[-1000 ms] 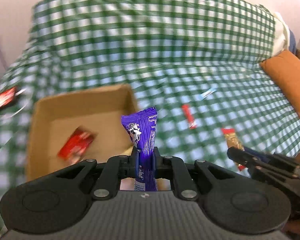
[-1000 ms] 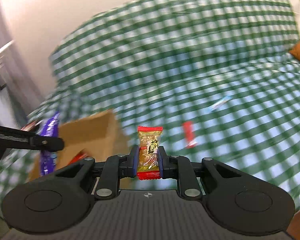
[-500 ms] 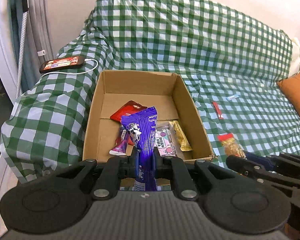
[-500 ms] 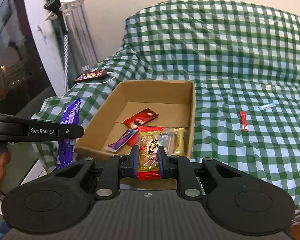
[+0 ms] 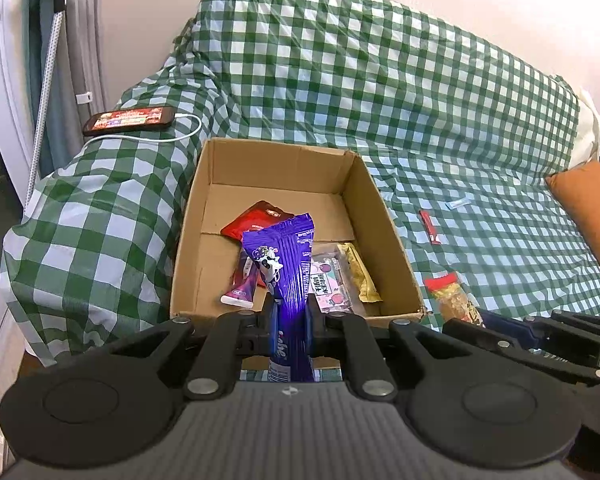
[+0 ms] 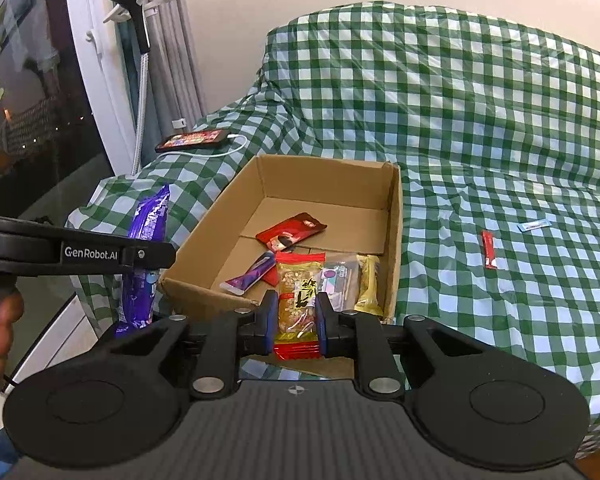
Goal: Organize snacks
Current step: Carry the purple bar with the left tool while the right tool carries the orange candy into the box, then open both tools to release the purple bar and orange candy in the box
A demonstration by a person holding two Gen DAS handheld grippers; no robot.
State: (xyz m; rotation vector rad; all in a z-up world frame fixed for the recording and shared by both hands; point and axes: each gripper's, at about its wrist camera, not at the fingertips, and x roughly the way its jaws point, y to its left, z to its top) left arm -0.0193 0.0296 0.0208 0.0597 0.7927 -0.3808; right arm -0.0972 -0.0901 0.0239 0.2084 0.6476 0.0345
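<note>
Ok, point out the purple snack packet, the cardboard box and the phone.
purple snack packet (image 5: pixel 286 256), left wrist view, its printed front.
cardboard box (image 6: pixel 324 176), right wrist view, inner back wall.
phone (image 5: pixel 130 119), left wrist view, its lit screen.

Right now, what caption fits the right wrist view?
Right gripper clamps a peanut bar near the cardboard box on a checked cloth.

- We see a home living room: a sofa (image 5: pixel 400 92) draped in green checked cloth, an orange cushion (image 5: pixel 588 208).
- We note curtains (image 6: pixel 180 52) by a dark glass door (image 6: pixel 28 92), a phone (image 5: pixel 130 119) charging on the armrest.
</note>
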